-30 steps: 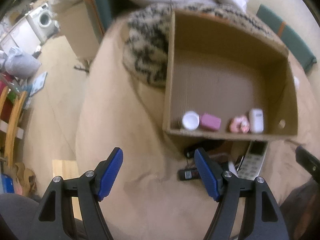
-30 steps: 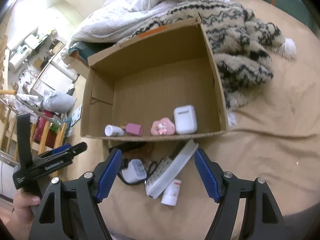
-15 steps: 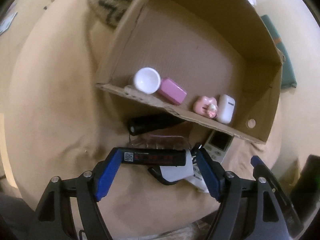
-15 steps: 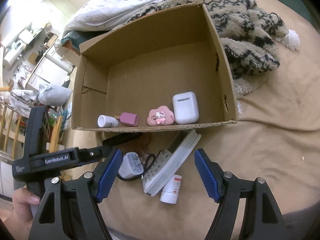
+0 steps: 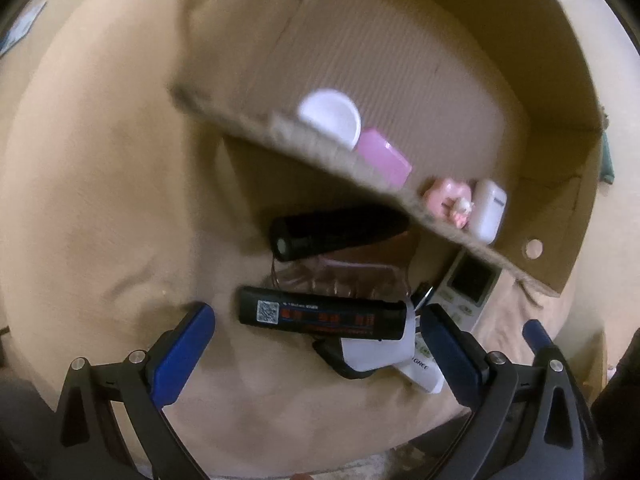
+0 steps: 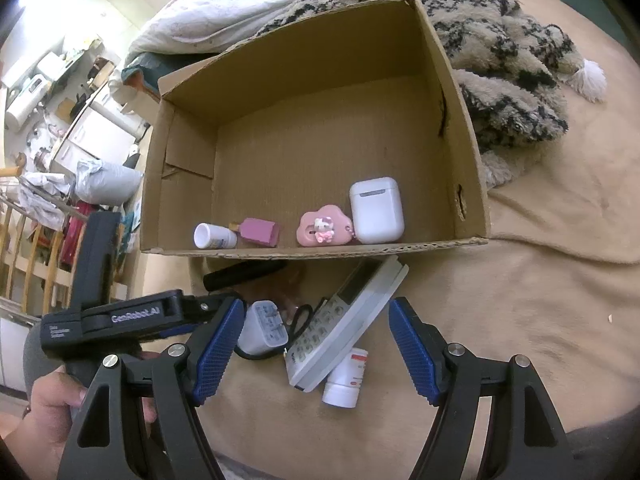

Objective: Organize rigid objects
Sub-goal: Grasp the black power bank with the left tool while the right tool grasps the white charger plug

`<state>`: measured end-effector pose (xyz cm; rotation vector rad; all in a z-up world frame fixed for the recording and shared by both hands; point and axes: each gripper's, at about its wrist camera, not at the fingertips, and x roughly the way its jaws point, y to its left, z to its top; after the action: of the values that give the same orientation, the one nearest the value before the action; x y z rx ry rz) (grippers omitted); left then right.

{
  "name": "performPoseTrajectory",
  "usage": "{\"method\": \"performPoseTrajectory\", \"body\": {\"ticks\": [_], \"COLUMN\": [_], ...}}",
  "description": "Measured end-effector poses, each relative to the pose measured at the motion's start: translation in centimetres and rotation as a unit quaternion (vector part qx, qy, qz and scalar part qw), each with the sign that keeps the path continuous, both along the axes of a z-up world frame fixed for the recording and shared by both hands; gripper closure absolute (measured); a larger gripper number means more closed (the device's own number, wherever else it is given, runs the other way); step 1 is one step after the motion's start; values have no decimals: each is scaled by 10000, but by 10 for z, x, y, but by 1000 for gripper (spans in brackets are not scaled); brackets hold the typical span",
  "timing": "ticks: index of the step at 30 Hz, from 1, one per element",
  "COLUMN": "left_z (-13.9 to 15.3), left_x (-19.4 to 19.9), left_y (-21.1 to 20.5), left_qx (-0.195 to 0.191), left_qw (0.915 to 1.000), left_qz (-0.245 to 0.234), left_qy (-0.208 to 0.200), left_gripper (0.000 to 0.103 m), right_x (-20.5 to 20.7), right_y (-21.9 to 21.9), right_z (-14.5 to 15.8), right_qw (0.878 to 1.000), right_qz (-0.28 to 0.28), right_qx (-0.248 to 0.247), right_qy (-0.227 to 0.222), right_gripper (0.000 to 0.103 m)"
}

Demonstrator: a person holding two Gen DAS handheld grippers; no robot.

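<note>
Black stick point(image 5: 322, 317) lies between the left gripper's point(image 5: 316, 344) spread jaws (right gripper point(image 6: 316, 344) likewise spread).

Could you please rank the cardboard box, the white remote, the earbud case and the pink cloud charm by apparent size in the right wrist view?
1. cardboard box
2. white remote, though nearer the camera
3. earbud case
4. pink cloud charm, only slightly smaller than the case
</note>
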<state>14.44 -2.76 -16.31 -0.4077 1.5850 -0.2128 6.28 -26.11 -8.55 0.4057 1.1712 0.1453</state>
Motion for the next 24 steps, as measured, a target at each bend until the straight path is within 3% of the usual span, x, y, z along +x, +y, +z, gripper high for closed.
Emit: {"method": "performPoseTrajectory", "body": {"ticks": [2,4,9,14,18,24], "left_z": [-2,-1,0,27,47,63], "left_x": [0,0,0,-5,-13,-24], "left_y": [-3,-3,-3,4,8,19], "left_qx": [94,172,232,900,1300,1517], "left_qw": [9999,9998,9996,9945,9872,9818], "left_qz": [-47,-42,-130,-214,-374,-434], "left_qy": [1,-34,-48,-501,-848,-1054], "left_gripper": [4,24,24,24,24,24], "right_x": [0,1,2,9,17,38], "right_y": [-2,-4,-10,8,40,66], "right_z": [-2,-4,-14,-31,-30,-38], "right_qw": [10000,9999,9984,9883,9893,9922], "right_qz": [-35,-76,-181,297,729,620], "right_qx": [16,81,453,1299,967,286], "right_qy": [31,79,293,744,808,1042], "right_gripper": [24,24,24,24,28,42]}}
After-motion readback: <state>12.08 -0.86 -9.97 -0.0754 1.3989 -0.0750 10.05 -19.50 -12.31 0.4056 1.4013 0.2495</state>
